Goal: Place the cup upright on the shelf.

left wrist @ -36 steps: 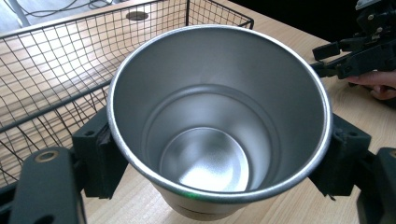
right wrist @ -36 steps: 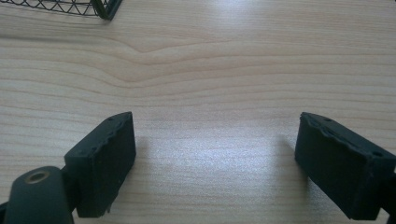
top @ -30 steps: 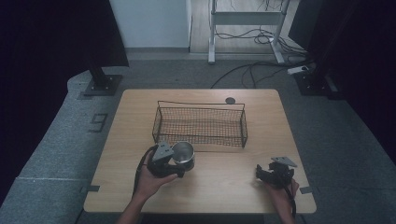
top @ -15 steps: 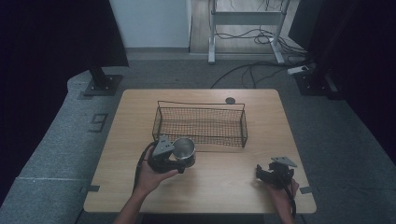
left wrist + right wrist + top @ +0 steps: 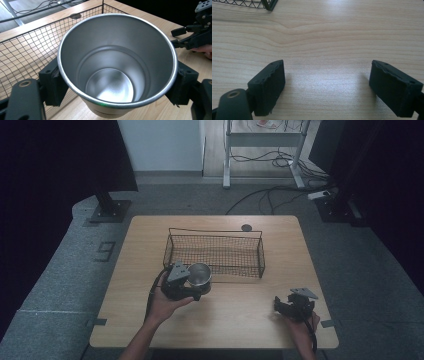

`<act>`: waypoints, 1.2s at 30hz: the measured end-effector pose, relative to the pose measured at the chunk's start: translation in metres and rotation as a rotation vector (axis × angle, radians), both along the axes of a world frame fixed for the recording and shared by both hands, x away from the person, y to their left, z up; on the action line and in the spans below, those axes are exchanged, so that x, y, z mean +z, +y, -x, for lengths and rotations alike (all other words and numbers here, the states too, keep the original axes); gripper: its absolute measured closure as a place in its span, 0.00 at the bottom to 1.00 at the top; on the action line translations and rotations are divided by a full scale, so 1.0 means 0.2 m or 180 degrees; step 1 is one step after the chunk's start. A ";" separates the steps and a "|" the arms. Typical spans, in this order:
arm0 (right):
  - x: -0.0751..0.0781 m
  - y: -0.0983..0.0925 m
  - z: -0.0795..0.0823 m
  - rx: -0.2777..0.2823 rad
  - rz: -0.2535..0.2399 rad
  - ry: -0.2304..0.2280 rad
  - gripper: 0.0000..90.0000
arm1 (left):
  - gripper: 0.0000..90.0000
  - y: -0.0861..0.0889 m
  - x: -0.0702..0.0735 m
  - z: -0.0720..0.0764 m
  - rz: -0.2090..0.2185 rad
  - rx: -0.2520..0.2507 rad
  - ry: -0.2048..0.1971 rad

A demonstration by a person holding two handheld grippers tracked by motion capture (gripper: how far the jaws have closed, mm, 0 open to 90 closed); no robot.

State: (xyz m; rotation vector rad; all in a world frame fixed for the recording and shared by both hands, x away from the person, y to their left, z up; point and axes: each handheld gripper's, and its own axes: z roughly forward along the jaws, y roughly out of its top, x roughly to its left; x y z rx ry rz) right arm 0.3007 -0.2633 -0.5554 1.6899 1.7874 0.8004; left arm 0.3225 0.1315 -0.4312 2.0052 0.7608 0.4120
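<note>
An empty steel cup (image 5: 117, 62) sits upright between the two jaws of my left gripper (image 5: 116, 82), which is shut on it. In the high view the cup (image 5: 199, 274) hangs at the front left rim of the black wire basket (image 5: 215, 251), with the left gripper (image 5: 192, 282) just in front of that rim. My right gripper (image 5: 280, 304) rests low over the table's front right part, held by a hand. Its jaws stand wide open over bare wood, nothing between them (image 5: 327, 85). The right gripper (image 5: 192, 37) also shows far off in the left gripper view.
The wire basket stands mid-table and looks empty. A small dark round disc (image 5: 246, 227) lies on the table (image 5: 240, 315) behind it. A basket corner (image 5: 268, 5) shows at the top of the right gripper view. Cables and stand legs lie on the floor beyond the table.
My left gripper has carried the cup a little forward and up towards the basket's front rim. The right gripper has stayed where it was.
</note>
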 end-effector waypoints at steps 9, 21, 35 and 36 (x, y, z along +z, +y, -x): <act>0.00 0.00 0.00 0.0001 0.0001 -0.0001 0.15 | 0.21 -0.01 0.02 -0.04 -0.0002 0.0005 -0.0026; 0.00 0.00 0.00 0.0002 -0.0003 -0.0003 0.15 | 0.21 -0.03 0.06 -0.10 -0.0001 0.0011 -0.0063; 0.00 0.00 0.00 0.0003 0.0005 -0.0005 0.15 | 0.21 -0.07 0.10 -0.16 -0.0073 -0.0007 -0.0127; 0.00 0.00 0.00 0.0004 0.0005 -0.0005 0.15 | 0.21 -0.07 0.10 -0.16 -0.0073 -0.0009 -0.0130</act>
